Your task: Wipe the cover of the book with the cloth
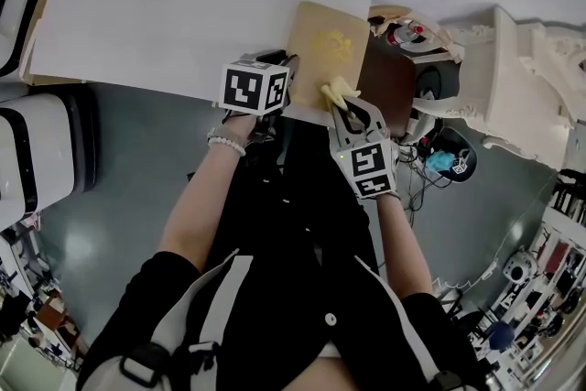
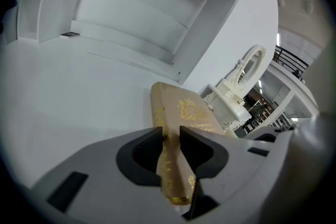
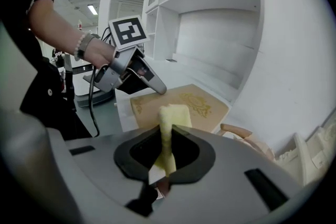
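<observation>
Book [image 1: 328,46]: tan cover with a gold emblem, lying flat at the near edge of the white table [image 1: 183,5].
Left gripper [image 2: 171,136]: jaws clamped on the book's spine edge, one pad on either side.
Right gripper [image 3: 168,136]: pinched narrow on the folded yellow cloth [image 3: 171,115] — free end poking out past the tips.
Cloth position: at the book's near edge, just right of the left gripper; contact with the cover not clear.
Background: white shelf unit [image 2: 142,2] behind the table.
</observation>
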### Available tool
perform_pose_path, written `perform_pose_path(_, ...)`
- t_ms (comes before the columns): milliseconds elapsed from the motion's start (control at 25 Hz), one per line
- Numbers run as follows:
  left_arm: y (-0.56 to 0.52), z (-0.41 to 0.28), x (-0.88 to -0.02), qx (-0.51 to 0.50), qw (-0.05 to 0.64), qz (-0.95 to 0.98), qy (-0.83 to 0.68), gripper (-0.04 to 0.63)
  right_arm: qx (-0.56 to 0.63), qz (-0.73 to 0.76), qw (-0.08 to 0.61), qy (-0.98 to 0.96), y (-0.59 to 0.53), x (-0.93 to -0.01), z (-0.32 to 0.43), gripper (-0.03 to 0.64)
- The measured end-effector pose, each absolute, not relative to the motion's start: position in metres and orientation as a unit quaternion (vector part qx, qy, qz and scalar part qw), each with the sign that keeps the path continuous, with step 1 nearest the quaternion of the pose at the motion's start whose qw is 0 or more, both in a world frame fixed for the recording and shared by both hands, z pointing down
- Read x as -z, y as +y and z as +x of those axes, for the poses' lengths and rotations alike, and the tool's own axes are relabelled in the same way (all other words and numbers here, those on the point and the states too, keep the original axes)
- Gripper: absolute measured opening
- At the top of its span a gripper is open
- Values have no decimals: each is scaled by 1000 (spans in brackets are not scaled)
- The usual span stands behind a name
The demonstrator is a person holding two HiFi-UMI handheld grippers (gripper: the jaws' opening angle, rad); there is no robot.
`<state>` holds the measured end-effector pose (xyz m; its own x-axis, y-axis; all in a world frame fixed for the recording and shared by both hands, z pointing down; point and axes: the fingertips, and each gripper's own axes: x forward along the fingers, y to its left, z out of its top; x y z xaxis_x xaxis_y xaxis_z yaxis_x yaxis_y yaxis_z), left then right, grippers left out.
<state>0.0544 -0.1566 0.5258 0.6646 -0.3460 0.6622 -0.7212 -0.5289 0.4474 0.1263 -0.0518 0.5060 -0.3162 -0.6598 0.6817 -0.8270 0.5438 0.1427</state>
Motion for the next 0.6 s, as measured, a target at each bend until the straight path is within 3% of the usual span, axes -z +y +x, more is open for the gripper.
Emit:
perform_pose_path(360, -156, 53, -526, -263, 361, 838, -315, 104, -98, 401, 338, -846, -53, -502, 49, 35)
perform_pose_path(600, -155, 57, -526, -262, 363, 842, -300, 104, -124, 423, 333, -833, -45, -504, 71, 35)
